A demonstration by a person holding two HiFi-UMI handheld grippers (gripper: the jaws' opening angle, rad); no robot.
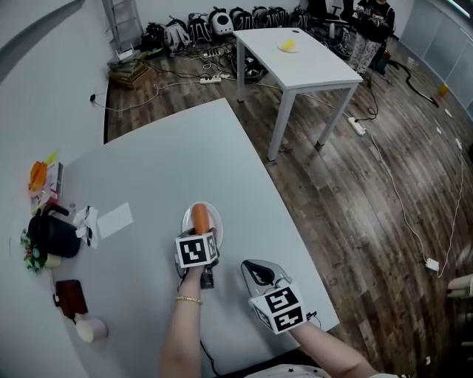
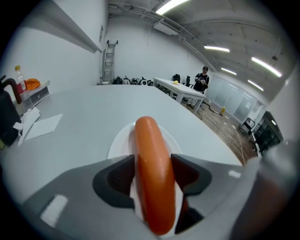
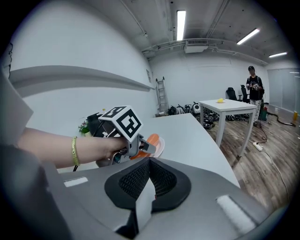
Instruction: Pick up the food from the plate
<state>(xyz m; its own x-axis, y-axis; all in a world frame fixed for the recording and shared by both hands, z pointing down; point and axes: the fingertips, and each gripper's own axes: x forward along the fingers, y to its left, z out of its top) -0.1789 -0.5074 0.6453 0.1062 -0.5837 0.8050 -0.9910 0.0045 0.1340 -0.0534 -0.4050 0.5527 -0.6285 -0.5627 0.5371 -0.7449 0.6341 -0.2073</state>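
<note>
An orange sausage (image 1: 200, 216) lies lengthwise on a small white plate (image 1: 214, 222) on the grey table. My left gripper (image 1: 199, 235) stands at the plate's near end. In the left gripper view the sausage (image 2: 152, 164) runs between the dark pads (image 2: 121, 176), which lie against both its sides, with the plate (image 2: 119, 143) under and beyond it. My right gripper (image 1: 256, 273) hovers to the right of the plate, near the table's front edge, shut and empty. From the right gripper view the left gripper (image 3: 142, 147) sits at the plate (image 3: 158, 145), ahead of the right gripper (image 3: 149, 180).
At the table's left are a black kettle (image 1: 53, 235), a white paper sheet (image 1: 114, 220), a brown wallet (image 1: 71, 295) and a pale roll (image 1: 90, 329). The table's curved right edge (image 1: 295, 244) drops to wood floor. A white table (image 1: 295, 55) and a person (image 1: 373, 22) stand far back.
</note>
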